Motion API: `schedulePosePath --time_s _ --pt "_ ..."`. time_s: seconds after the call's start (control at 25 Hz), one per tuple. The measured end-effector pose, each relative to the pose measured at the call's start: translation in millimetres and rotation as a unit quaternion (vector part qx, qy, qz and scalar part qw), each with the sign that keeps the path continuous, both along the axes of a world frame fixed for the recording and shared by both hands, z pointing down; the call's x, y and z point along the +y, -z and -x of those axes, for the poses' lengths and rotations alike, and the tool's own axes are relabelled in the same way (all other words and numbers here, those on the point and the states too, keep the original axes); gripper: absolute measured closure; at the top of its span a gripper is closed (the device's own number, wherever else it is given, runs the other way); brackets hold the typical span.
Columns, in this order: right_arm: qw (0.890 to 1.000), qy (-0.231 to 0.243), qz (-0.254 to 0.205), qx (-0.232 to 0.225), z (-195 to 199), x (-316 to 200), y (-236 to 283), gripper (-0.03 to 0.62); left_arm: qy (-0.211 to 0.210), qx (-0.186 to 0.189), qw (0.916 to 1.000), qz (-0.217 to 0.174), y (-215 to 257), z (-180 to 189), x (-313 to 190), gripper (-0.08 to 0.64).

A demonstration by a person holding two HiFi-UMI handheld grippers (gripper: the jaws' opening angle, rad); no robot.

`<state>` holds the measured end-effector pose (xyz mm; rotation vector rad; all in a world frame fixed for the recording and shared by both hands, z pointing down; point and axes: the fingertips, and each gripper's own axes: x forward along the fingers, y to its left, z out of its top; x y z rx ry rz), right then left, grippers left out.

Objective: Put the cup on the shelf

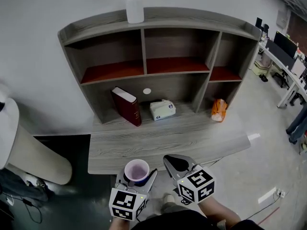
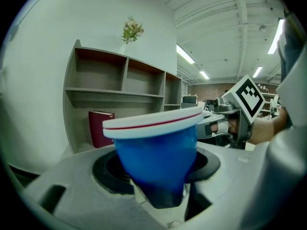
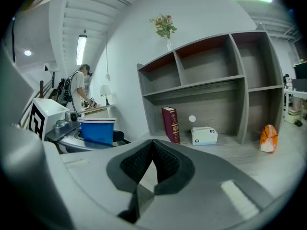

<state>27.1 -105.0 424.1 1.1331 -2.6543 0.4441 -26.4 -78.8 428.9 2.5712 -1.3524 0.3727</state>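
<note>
Keep blue white-rimmed plastic cup [image 2: 156,147] upright in pinching left fingers [image 2: 106,170], right fingers [image 3: 169,163] pressed together, nearing grey wooden shelf [image 1: 182,84].

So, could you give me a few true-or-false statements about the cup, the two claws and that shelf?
1. The left claw holds a blue cup. True.
2. The cup stands on the shelf unit. False: it is in the claw, at the near edge of the desk.
3. The right claw carries a book. False: its jaws are together with nothing between them. The dark red book leans under the lowest shelf.
4. A vase stands on top of the shelf unit. True.
5. The tissue box lies left of the book. False: in the head view it lies to the book's right.
</note>
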Motion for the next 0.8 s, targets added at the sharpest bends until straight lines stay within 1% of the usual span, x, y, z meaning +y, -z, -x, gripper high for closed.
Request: schedulePosePath --time_s 0.24,0.48,0.68,0.8 --pt "1.0 0.014 -0.003 0.002 -7.7 -21.4 2.4 0.595 0.012 -0.004 0.9999 -0.004 4.7 -9.0 -19.5 0.278" --pt "0.999 0.04 -0.009 0.005 -7.3 -40.2 4.7 0.595 0.032 -0.008 0.9994 -0.01 6.8 -13.8 -39.0 0.278" --pt "0.998 0.055 -0.013 0.002 -7.9 -56.2 6.5 0.595 0.049 0.001 0.9987 -0.015 14.1 -12.4 -56.3 0.278" --pt "0.998 0.064 -0.014 0.002 -5.7 -63.6 9.7 0.595 0.053 -0.001 0.9985 -0.016 19.3 -11.5 -63.3 0.278"
